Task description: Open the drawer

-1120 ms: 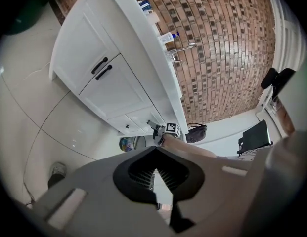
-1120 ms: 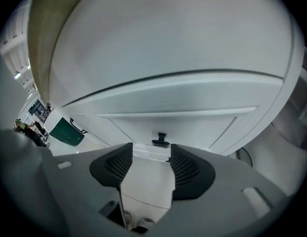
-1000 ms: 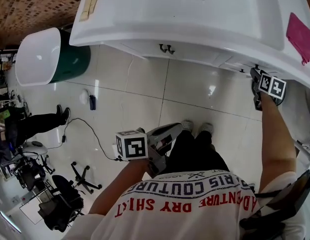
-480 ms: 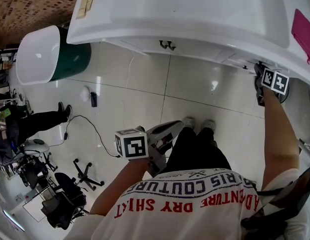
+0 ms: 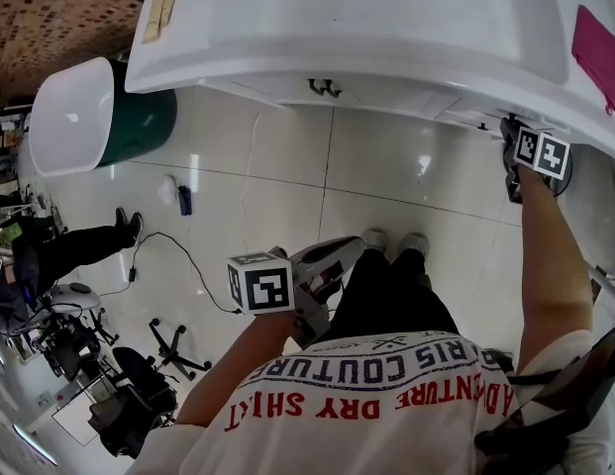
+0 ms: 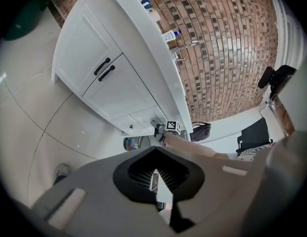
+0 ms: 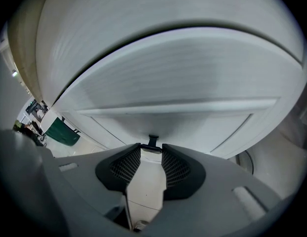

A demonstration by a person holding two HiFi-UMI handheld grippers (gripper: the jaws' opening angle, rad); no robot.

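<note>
The drawer (image 7: 168, 113) is sitting shut in the white cabinet (image 6: 79, 48) under the counter (image 5: 287, 28), at its right end, and its front panel is filling the right gripper view. Its small black handle (image 7: 153, 142) is lying straight ahead of the right tongs (image 7: 151, 151), with its bar running crosswise from pad to pad. These tongs have just been closing and are now clamping it. The left tongs (image 5: 342, 255) are hanging together and empty, well apart by the person's legs, so the pull is likely falling to the right hand, straight back from the panel.
</note>
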